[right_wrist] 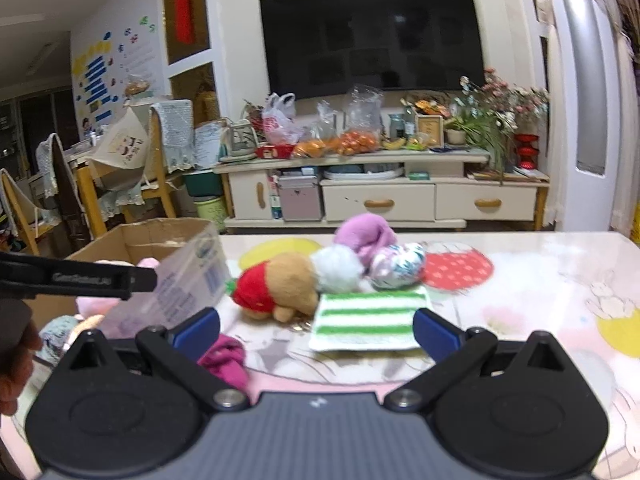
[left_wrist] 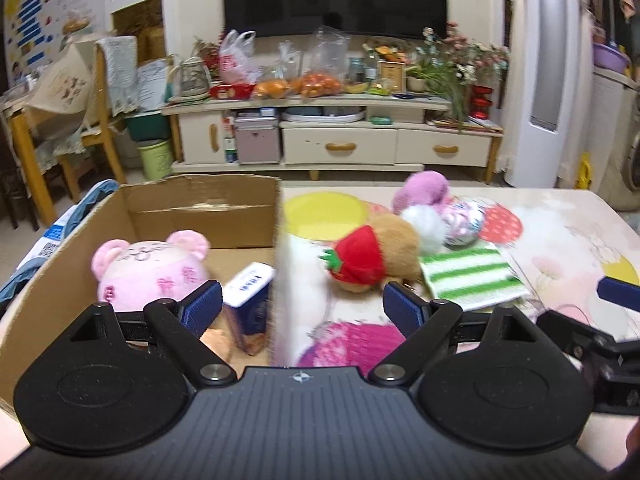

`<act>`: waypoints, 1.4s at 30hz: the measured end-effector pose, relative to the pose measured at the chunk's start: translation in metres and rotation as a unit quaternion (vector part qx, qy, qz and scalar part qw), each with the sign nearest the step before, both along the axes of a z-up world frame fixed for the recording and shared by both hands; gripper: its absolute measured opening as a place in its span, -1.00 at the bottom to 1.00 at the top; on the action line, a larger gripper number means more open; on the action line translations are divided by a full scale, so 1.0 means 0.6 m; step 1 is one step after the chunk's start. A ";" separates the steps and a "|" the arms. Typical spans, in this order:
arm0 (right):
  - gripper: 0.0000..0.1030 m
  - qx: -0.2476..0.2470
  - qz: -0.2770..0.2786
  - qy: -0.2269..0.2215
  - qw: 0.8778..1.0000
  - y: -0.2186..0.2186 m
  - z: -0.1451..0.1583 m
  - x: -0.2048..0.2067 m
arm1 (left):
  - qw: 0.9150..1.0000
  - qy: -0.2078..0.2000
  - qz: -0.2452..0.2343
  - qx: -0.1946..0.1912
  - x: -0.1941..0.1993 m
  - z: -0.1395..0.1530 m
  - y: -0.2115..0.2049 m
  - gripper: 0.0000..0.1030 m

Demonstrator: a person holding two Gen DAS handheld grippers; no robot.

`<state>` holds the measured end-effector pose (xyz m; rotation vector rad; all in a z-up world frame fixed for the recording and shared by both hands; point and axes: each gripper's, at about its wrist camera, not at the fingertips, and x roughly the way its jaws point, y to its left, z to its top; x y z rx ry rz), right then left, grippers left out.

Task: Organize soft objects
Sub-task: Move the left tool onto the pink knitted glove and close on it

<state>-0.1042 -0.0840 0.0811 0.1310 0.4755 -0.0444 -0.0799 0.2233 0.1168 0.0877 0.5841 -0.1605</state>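
Note:
A cardboard box (left_wrist: 204, 200) stands at the table's left; it holds a pink plush (left_wrist: 148, 268) and a blue-and-white pack (left_wrist: 250, 296). My left gripper (left_wrist: 302, 308) is open and empty, straddling the box's right wall. On the table lie a brown plush with a strawberry hat (right_wrist: 276, 286), a white pompom (right_wrist: 336, 268), a purple plush (right_wrist: 364, 234), a floral ball (right_wrist: 398, 264), a green-striped cloth (right_wrist: 368, 320) and a magenta cloth (right_wrist: 226, 360). My right gripper (right_wrist: 316, 330) is open and empty, just short of the striped cloth.
The table (right_wrist: 540, 300) has a patterned pastel cover. Behind it stand a TV cabinet (right_wrist: 384, 196) crowded with bags, fruit and flowers, and chairs (right_wrist: 120, 184) at the left. The left gripper's side (right_wrist: 80, 276) crosses the right wrist view at left.

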 end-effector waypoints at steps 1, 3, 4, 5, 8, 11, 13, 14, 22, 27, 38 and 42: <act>0.98 0.002 -0.005 0.003 1.000 -0.008 -0.004 -0.001 | 1.000 -0.003 -0.004 0.002 -0.004 -0.003 -0.004 1.00; 0.98 0.007 -0.012 0.006 1.000 -0.019 -0.009 -0.003 | 1.000 -0.009 -0.006 0.003 -0.012 -0.007 -0.011 1.00; 0.98 0.008 -0.015 0.006 1.000 -0.026 -0.012 -0.005 | 1.000 -0.010 -0.008 0.002 -0.017 -0.011 -0.015 1.00; 0.98 0.008 -0.019 0.007 1.000 -0.032 -0.015 -0.005 | 1.000 -0.008 -0.013 0.001 -0.022 -0.014 -0.020 1.00; 0.98 0.011 -0.026 0.012 1.000 -0.051 -0.024 -0.007 | 1.000 -0.009 -0.027 0.003 -0.039 -0.027 -0.038 1.00; 0.98 0.020 -0.033 0.016 0.999 -0.073 -0.035 -0.010 | 0.999 -0.007 -0.037 0.014 -0.054 -0.045 -0.060 1.00; 0.98 0.033 -0.038 0.019 0.999 -0.088 -0.041 -0.010 | 0.999 -0.005 -0.033 0.023 -0.060 -0.058 -0.072 1.00; 0.98 0.043 -0.041 0.022 0.998 -0.098 -0.045 -0.010 | 0.999 -0.005 -0.029 0.027 -0.061 -0.065 -0.078 1.00; 0.98 0.146 -0.048 0.042 0.987 -0.158 -0.073 0.012 | 0.996 -0.012 0.024 0.082 -0.029 -0.095 -0.107 1.00; 0.98 0.191 -0.033 0.051 0.980 -0.171 -0.087 0.038 | 0.994 -0.006 0.043 0.101 -0.011 -0.107 -0.120 1.00; 0.98 0.239 -0.005 0.064 0.969 -0.198 -0.108 0.095 | 0.992 -0.003 0.052 0.119 0.010 -0.121 -0.142 1.00; 0.98 0.239 -0.005 0.069 0.969 -0.203 -0.114 0.109 | 0.994 -0.004 0.032 0.100 0.008 -0.119 -0.149 1.00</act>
